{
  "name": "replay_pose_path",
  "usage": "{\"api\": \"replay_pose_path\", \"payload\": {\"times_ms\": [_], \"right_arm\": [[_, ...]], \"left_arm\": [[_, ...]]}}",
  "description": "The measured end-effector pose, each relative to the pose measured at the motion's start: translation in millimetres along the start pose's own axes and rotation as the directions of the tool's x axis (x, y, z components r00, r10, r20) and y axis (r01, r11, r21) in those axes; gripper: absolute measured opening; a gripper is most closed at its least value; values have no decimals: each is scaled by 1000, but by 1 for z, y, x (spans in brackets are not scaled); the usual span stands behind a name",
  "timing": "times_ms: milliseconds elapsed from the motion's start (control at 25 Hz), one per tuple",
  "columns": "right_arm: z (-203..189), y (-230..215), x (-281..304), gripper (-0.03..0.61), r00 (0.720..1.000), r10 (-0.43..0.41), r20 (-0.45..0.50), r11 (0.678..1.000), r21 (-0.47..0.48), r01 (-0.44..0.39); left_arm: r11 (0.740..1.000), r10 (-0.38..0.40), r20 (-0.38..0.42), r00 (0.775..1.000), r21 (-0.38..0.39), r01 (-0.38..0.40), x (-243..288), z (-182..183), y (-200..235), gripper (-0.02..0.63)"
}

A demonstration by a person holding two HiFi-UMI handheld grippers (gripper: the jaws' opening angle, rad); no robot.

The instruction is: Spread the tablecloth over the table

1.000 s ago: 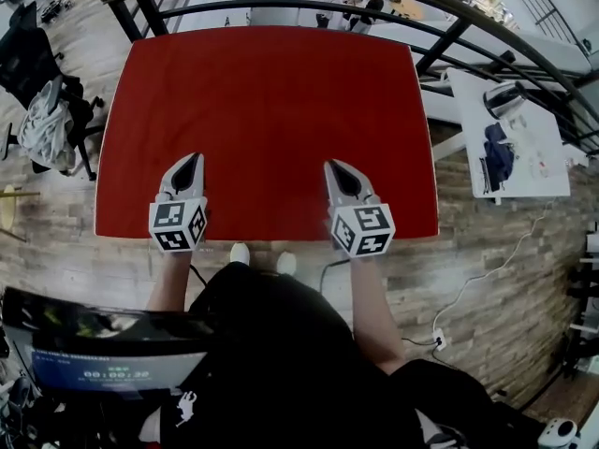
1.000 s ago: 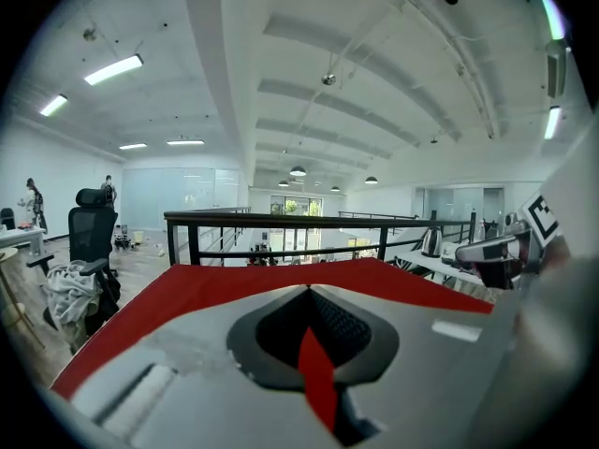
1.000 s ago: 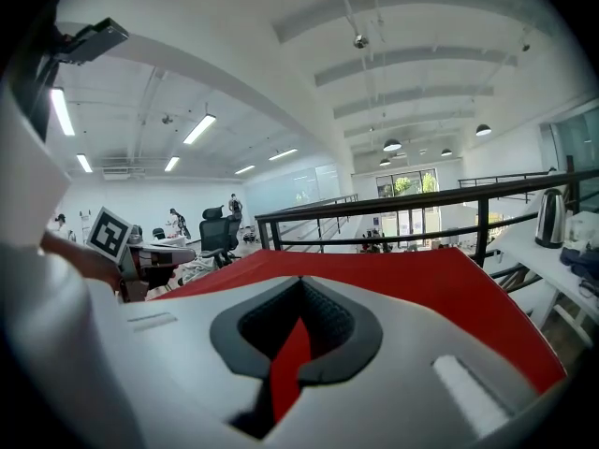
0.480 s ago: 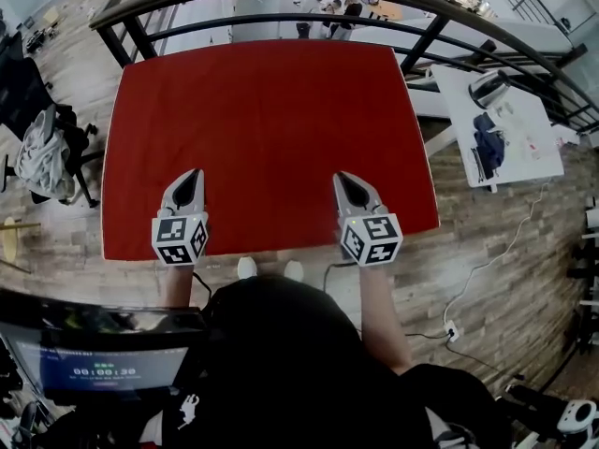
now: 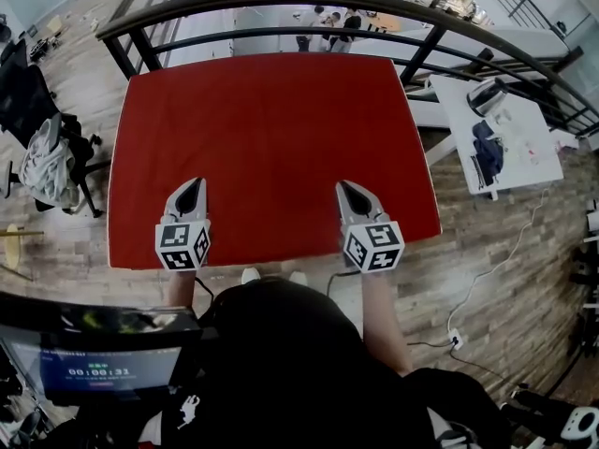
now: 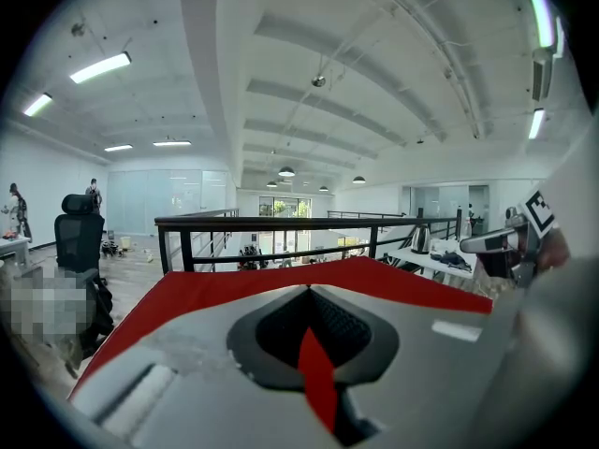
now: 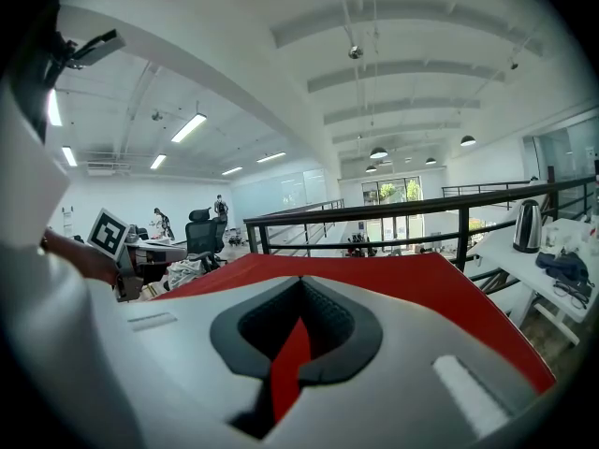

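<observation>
While the cloth (image 5: 271, 148) lies spread flat and smooth, it covers the whole table, which is hidden under it; its far edge sits just before the railing (image 5: 281, 7) and its near edge runs in front of the person's body. Both grippers are over the near part of the cloth, well apart, pointing away from the person and tipped slightly down. The left gripper (image 5: 197, 184) has its jaws closed together, and so does the right gripper (image 5: 344, 186). In each gripper view a thin strip of red shows in the gap behind the tips; whether that is pinched cloth or only the cloth seen below, I cannot tell. No ridge or lifted fold shows around either tip in the head view. To the left stands a chair (image 5: 28, 82) with pale clothing (image 5: 42, 162) draped on it. To the right is a white desk (image 5: 524, 171) with a kettle (image 5: 487, 96). A screen (image 5: 94, 368) sits at lower left. Wood floor (image 5: 56, 241) surrounds it all.
</observation>
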State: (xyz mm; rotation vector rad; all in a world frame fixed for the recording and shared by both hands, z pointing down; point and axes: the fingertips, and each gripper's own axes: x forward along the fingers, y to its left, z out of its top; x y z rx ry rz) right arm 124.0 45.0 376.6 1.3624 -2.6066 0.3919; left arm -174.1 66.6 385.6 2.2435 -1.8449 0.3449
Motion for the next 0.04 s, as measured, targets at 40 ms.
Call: {"api": "replay_pose_path", "payload": {"times_ms": [40], "right_arm": [[0,1,0,9,1000,0,-1,1000,0,0]], "left_arm": [[1000,1,-2,1000,-1,-1,-1,0,2,6]]}}
